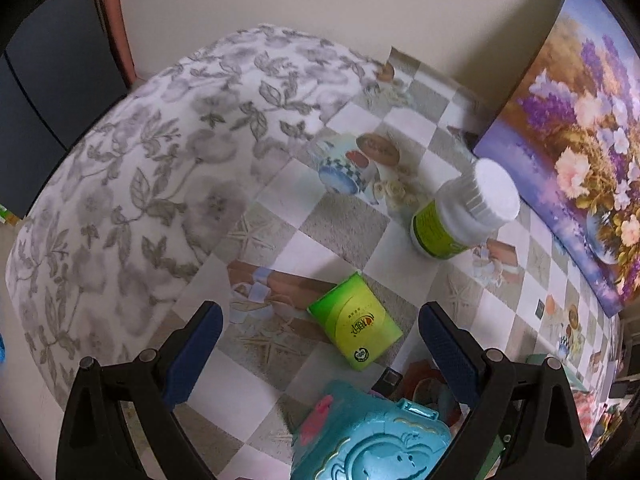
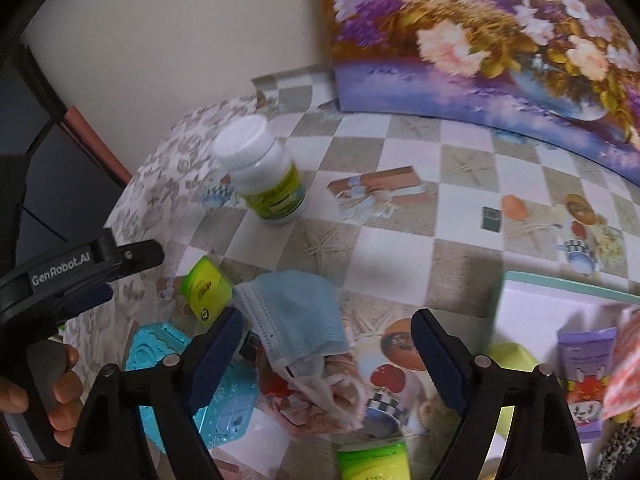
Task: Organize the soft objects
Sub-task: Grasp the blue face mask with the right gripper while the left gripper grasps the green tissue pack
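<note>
Right wrist view: right gripper [image 2: 328, 356] gaping wide, empty, hovering over blue face mask [image 2: 294, 312] lying on checkered table [image 2: 400, 248]. Left gripper [image 1: 320, 344] also hanging wide open, gripping nothing, above green packet [image 1: 356, 330].

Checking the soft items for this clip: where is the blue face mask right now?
In the right wrist view, the blue face mask lies on the checkered tablecloth, draped over a pink cloth bundle, between the open right gripper fingers, right of the green box.
</note>
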